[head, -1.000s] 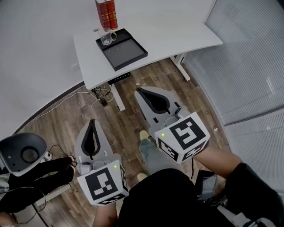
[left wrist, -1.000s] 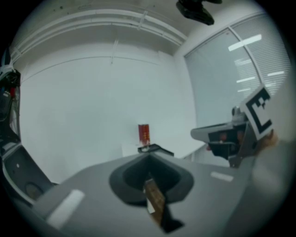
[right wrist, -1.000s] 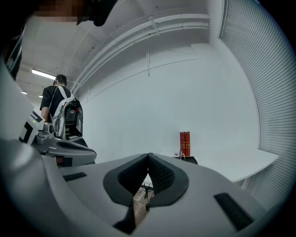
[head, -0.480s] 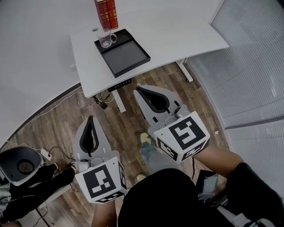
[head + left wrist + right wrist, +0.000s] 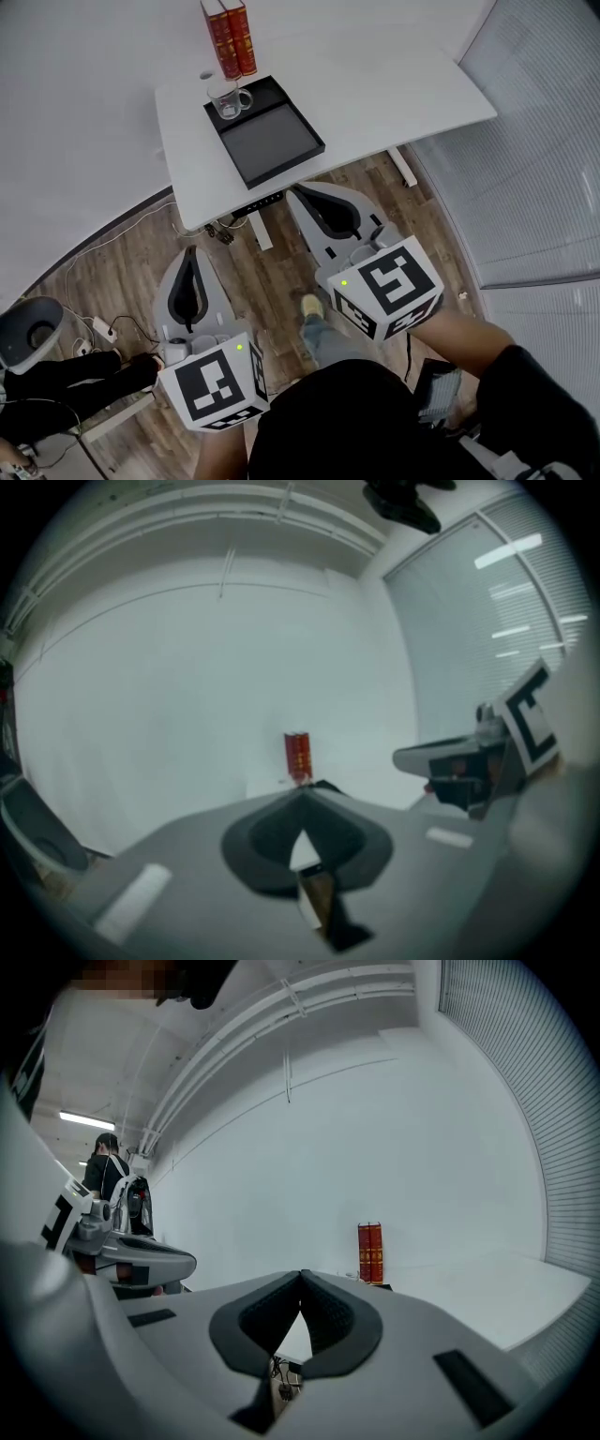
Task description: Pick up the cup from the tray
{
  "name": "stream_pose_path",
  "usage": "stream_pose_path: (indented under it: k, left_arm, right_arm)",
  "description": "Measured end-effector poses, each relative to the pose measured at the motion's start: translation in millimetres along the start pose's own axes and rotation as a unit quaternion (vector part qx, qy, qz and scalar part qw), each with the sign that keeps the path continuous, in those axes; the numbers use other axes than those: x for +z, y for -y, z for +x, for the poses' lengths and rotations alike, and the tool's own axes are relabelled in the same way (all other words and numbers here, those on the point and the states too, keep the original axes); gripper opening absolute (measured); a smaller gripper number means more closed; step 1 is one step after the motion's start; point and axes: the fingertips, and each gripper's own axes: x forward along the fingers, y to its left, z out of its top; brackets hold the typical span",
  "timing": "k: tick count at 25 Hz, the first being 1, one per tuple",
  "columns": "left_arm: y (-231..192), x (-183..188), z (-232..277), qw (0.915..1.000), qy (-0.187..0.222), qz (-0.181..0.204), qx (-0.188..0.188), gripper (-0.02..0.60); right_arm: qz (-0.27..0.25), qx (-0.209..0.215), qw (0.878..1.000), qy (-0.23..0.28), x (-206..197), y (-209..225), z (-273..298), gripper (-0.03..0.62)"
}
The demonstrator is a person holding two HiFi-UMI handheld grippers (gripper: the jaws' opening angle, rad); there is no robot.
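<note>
Barely begun: glass mug (image 5: 226, 101) untouched in the black tray (image 5: 274, 142) on the table (image 5: 384, 84), left tool (image 5: 193, 257) and right tool (image 5: 294, 192) both closed on nothing, well short of it.

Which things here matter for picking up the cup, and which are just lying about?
For the job: cup, black tray, left claw and right claw, both shut and empty.
Lying about: red books, floor cables.

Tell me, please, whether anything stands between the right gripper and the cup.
Nothing visible does: only bare desk and bare tray lie between the right gripper and the cup; the books stand behind it.
</note>
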Motion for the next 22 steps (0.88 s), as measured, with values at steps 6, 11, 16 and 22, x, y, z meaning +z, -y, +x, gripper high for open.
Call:
stream_pose_path:
  k: [6,11,16,22]
  left_arm:
    - [-1.4,13.6,22.4,0.9999,0.000,0.006,0.015,0.002]
    - [-0.4,19.4,37.2,0.9996,0.000,0.007,0.027,0.002]
    - [-6.7,22.4,52.0,0.9993,-0.001,0.004,0.037,0.002]
    - [-11.9,32.1,65.4,0.9988,0.004,0.005,0.048,0.002]
  right_arm:
    - [0.006,0.011,1.000,0.008,9.1,20.7,19.6,0.014]
    - [0.012,0.020,1.000,0.015,14.3,36.2,33.4,0.014]
    - [0.011,0.021,1.000,0.018,20.6,48.4,47.1,0.014]
    - [0.007,0.031,0.999,0.021,28.1,58.5,60.9,0.015]
